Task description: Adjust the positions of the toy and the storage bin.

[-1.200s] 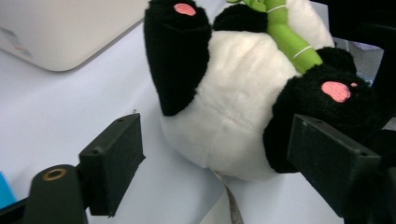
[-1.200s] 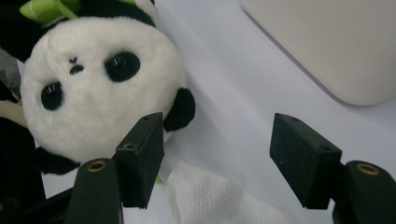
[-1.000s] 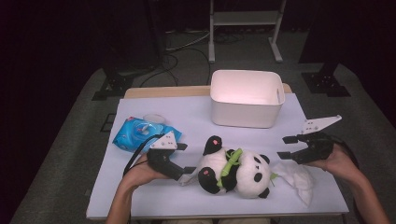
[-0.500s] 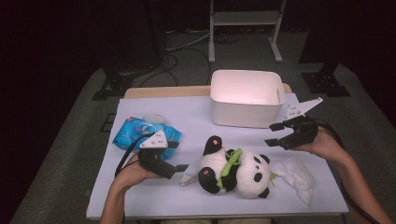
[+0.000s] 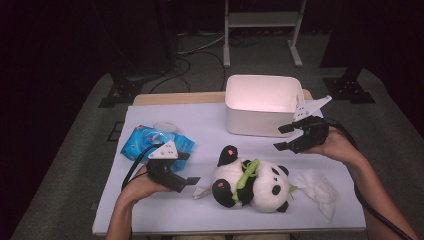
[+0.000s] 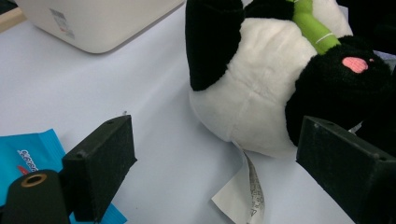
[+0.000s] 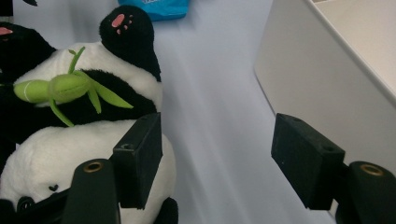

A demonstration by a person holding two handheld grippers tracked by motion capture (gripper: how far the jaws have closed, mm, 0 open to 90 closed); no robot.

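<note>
Clearly the work in hand is getting hold of the plush panda (image 5: 252,184), which lies on its back low on the table (image 5: 200,125), around 6 o'clock from the white bin (image 5: 260,105) in the high view. The left gripper (image 5: 192,181) sits at the panda's 9 o'clock, its fingers (image 6: 100,165) spread wide and empty, with the toy's rump and its paper tag (image 6: 245,196) just ahead between them. The right gripper (image 5: 284,138) hovers higher, at about 1 o'clock from the toy and close to the bin's front wall, fingers likewise apart and holding nothing.

To do this step well, I would judge that the left gripper should slide forward low along the table until the white belly is properly between the fingers, then close on the plush body or a black leg (image 6: 210,42), not on the tag, which would probably slip or tear. Squeeze deep; soft stuffing gives. The right gripper could come down at the head end so the toy lifts level.

Watch the blue wipes packet (image 5: 157,142) at 11 o'clock of the left hand and the crumpled tissue (image 5: 315,187) at the panda's 3 o'clock; neither should be dragged along.
</note>
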